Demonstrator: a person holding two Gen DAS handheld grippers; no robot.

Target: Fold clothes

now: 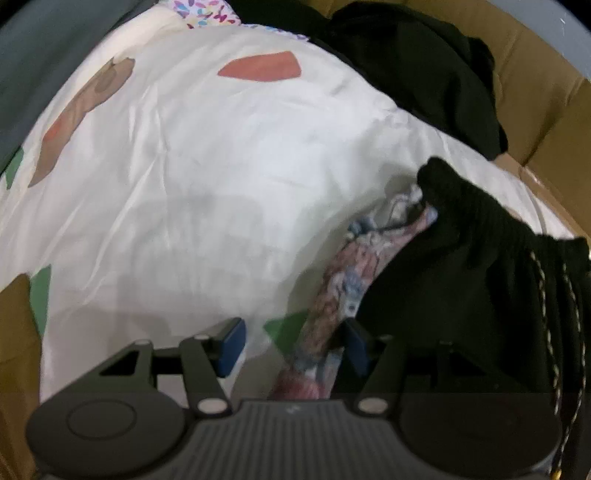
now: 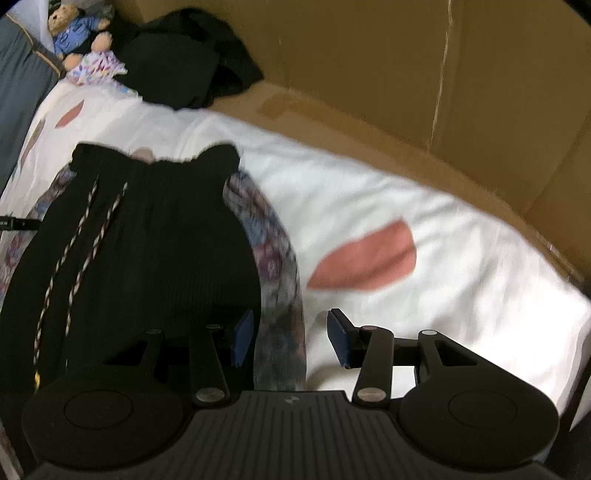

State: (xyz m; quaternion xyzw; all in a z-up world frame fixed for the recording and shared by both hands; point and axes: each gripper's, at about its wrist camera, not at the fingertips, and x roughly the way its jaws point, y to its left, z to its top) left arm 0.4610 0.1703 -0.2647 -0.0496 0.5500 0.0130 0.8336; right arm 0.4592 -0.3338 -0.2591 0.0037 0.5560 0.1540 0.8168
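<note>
- Cardboard walls point(image 2: 369, 66) rise behind a bed, and a white sheet point(image 2: 369, 206) with salmon, brown and green patches covers it; that sheet is our landmark.
- On the sheet, lying flat, is a black ribbed garment point(image 2: 155, 236), its gathered waistband at the far end, with two braided drawcords point(image 2: 77, 240) running down its front.
- Under the black garment, peeking out along both its edges, is a floral patterned cloth point(image 2: 273, 266) in pinks, blues and purples.
- The left wrist view shows that same black ribbed garment point(image 1: 472, 280) to the right on the sheet point(image 1: 184, 184), and the floral cloth point(image 1: 343, 291) emerging beside it.
- Left hand-held gripper point(image 1: 291, 343): jaws spread apart, blue pads showing, the floral cloth passing between them. Nothing is pinched there.
- Right hand-held gripper point(image 2: 291, 343): also spread wide, with the floral cloth's edge lying between the pads, the near pad just beside the black garment. Released, gripping nothing.
- At the sheet's far end, a heap of dark clothes point(image 2: 192, 62) sits against the cardboard.
- Beside that heap, at the sheet's far corner, a small teddy bear point(image 2: 77, 33) in a blue shirt leans over a scrap of confetti-print fabric point(image 2: 96, 68).
- Off the sheet's left edge runs a grey surface point(image 2: 18, 85); what it is I cannot tell.
- Both views are slightly blurred, so fine fabric detail is soft.
</note>
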